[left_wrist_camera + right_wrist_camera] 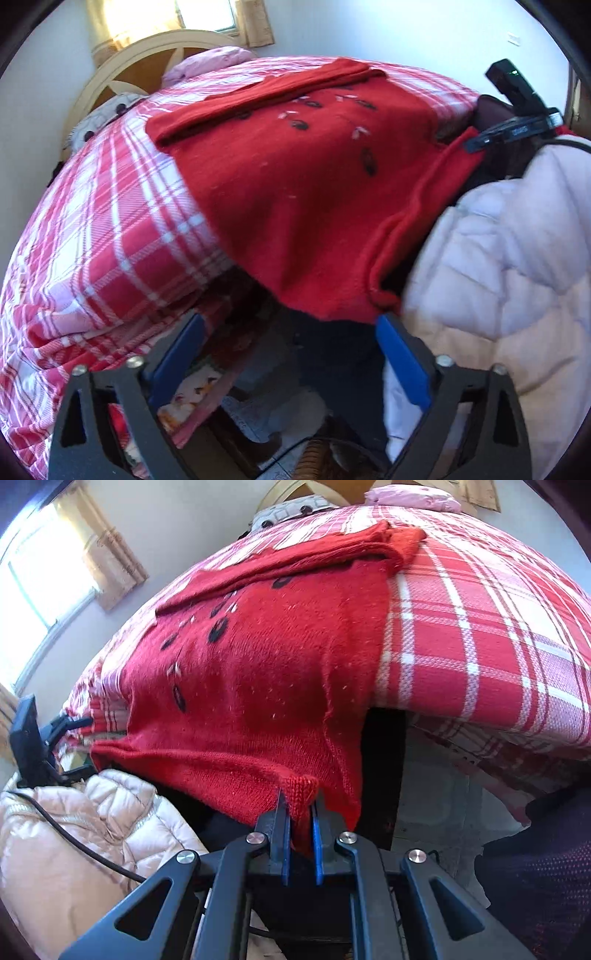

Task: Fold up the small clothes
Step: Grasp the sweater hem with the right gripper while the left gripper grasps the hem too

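A red knitted sweater (295, 177) (251, 686) with small dark and white motifs lies spread on a bed with a red-and-white plaid cover (110, 229) (480, 627). Its hem hangs over the bed's near edge. My left gripper (290, 336) is open, its blue pads (402, 362) wide apart just below the hanging hem, and no cloth is between them. My right gripper (299, 808) is shut on a corner of the sweater's hem, and a fold of red knit is pinched between its blue pads (317, 834).
A person's pale pink puffer sleeve (509, 258) (74, 830) fills the side of each view, with a black cable (85, 849) across it. A pink pillow (210, 62) and a cream headboard (122, 62) lie at the bed's far end. Floor and dark cloth (535, 867) show below the bed's edge.
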Motion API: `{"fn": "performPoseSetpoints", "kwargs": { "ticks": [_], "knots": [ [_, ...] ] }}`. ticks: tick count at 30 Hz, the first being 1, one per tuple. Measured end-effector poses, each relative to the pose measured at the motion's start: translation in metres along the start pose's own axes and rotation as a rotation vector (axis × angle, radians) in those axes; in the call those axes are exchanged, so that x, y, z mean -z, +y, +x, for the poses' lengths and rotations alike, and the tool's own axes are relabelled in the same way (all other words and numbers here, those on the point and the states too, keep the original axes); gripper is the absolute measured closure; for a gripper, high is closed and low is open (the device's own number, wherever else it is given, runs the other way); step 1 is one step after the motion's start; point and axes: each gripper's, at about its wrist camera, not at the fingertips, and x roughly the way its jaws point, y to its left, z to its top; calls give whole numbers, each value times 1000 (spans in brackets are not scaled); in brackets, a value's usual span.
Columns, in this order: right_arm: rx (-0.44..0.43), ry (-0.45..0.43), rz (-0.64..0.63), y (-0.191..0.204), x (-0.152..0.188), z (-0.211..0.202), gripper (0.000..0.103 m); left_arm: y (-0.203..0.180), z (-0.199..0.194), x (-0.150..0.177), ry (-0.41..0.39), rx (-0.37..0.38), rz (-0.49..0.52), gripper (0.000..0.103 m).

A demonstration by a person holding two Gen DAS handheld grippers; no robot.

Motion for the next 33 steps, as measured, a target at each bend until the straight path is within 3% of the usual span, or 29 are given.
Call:
{"fn": "performPoseSetpoints", "kwargs": {
  "ticks": [5, 10, 16, 23, 24, 26, 29, 33],
  "knots": [
    [-26, -83, 98, -15, -9, -16, 94, -20, 1, -3, -8, 66, 62, 9],
    [-9, -157, 178, -24, -18, -26, 94, -28, 5, -8, -29, 66, 91, 9],
    [-5, -138, 233, -34, -18, -17, 94, -34, 15, -14, -81, 78, 155, 9],
    [-8, -113, 227, -32, -17, -8, 94, -46, 21, -22, -97, 127, 221, 42],
    [-10, -111, 227, -31, -17, -8, 94, -44, 24, -23, -84, 159, 197, 48],
    [-10, -107, 228, -32, -16, -7, 94, -34, 34, -25, -37, 282, 99, 74],
    [-10, -110, 221, -31, -16, -10, 94, -25, 37, -25, -23, 328, 24, 88],
    [-18, -138, 188, -25, -23, -21, 94, 0, 11, -35, -106, 411, -95, 89]
  ]
}}
